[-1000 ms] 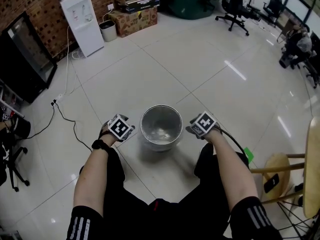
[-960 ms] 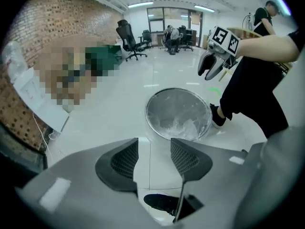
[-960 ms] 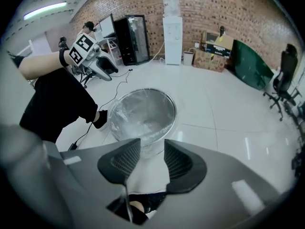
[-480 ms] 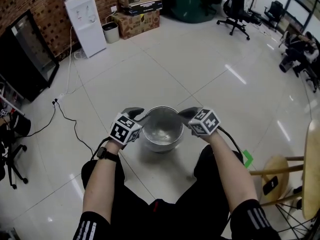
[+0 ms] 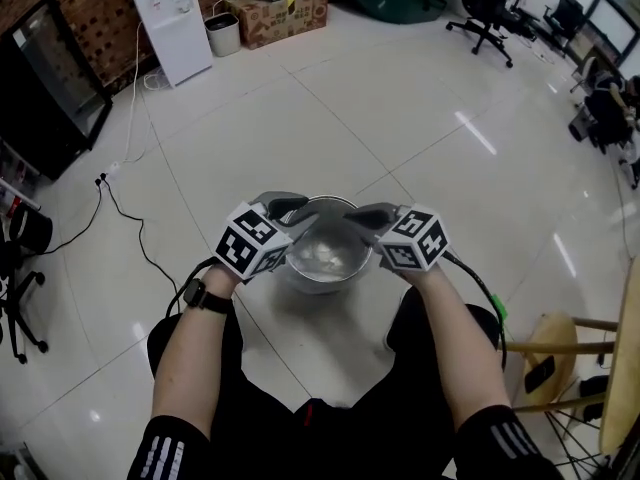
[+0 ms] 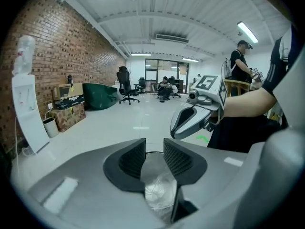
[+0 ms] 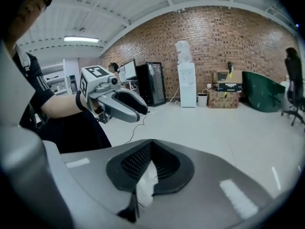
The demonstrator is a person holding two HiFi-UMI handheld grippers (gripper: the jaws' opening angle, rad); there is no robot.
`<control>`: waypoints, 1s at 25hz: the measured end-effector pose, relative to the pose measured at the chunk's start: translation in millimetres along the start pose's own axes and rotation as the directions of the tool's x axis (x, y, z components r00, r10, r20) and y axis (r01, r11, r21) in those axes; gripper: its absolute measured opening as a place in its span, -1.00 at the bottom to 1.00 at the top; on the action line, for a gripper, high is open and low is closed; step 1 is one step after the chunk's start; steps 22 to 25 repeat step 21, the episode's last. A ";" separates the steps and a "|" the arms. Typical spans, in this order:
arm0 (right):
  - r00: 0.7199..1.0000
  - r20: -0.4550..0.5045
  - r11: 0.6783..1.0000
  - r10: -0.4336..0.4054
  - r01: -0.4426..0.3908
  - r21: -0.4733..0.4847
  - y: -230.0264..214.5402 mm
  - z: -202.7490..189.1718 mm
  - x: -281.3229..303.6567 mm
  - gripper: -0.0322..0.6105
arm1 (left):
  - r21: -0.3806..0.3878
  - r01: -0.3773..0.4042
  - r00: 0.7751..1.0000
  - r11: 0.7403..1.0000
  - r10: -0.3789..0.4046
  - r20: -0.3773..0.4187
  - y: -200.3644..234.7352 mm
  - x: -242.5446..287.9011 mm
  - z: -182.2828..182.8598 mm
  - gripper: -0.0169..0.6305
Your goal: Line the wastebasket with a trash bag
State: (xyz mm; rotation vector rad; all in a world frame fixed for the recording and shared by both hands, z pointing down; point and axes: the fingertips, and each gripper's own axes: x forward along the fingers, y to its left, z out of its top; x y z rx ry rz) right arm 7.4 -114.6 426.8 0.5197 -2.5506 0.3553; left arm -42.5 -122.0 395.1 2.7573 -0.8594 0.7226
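Note:
A round metal wastebasket (image 5: 320,284) stands on the floor between the person's knees. A clear trash bag (image 5: 322,256) lies crumpled inside it. Both grippers hang over the near rim, pointing away and downward. My right gripper (image 5: 362,215) (image 7: 151,159) is shut on a white fold of the trash bag (image 7: 147,187), which hangs from below its pads. My left gripper (image 5: 288,206) (image 6: 154,156) has just been closing, but a gap still shows between its pads. Through that gap I see the bag (image 6: 159,194) lower down, with no pad pressing on it.
A white water dispenser (image 5: 172,18), a small bin (image 5: 222,34) and cardboard boxes (image 5: 280,10) stand along the brick wall at the back left. A glass-door cabinet (image 5: 50,93) and a floor cable (image 5: 130,230) are at left. A wooden stool (image 5: 555,340) is at right.
Both grippers rose from floor level beside the basket to above its rim and came closer together. The camera view has tilted further down.

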 end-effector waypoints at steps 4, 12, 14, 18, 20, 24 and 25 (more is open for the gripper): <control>1.000 -0.007 0.999 -0.003 0.003 -0.048 -0.5 2.0 -7.5 -0.88 | 0.034 0.002 0.998 0.999 0.000 -0.056 5.6 -1.6 -14.8 -0.60; 0.999 -0.022 0.999 -0.031 0.031 -0.019 -12.8 -11.3 -19.8 -0.88 | 0.053 -0.013 0.998 0.998 0.016 -0.068 11.8 -5.0 -22.0 -0.60; 0.999 -0.020 0.999 -0.039 0.039 -0.012 -15.8 -11.6 -20.3 -0.88 | 0.054 -0.010 0.998 0.998 0.014 -0.062 11.2 -3.5 -20.1 -0.60; 0.998 -0.025 0.999 -0.051 0.051 -0.001 -21.8 -15.8 -23.2 -0.88 | 0.068 -0.003 0.997 0.998 0.008 -0.072 6.0 1.8 -20.5 -0.60; 0.998 -0.032 0.998 -0.058 0.058 0.003 -25.0 -19.0 -25.3 -0.88 | 0.077 0.001 0.996 0.997 0.005 -0.084 3.5 3.8 -21.9 -0.60; 0.997 -0.036 0.998 -0.062 0.062 0.005 -26.6 -20.6 -26.4 -0.88 | 0.080 0.004 0.996 0.997 0.003 -0.090 2.1 4.7 -22.6 -0.60; 0.997 -0.036 0.998 -0.062 0.062 0.005 -26.6 -20.6 -26.4 -0.88 | 0.080 0.004 0.996 0.997 0.003 -0.090 2.1 4.7 -22.6 -0.60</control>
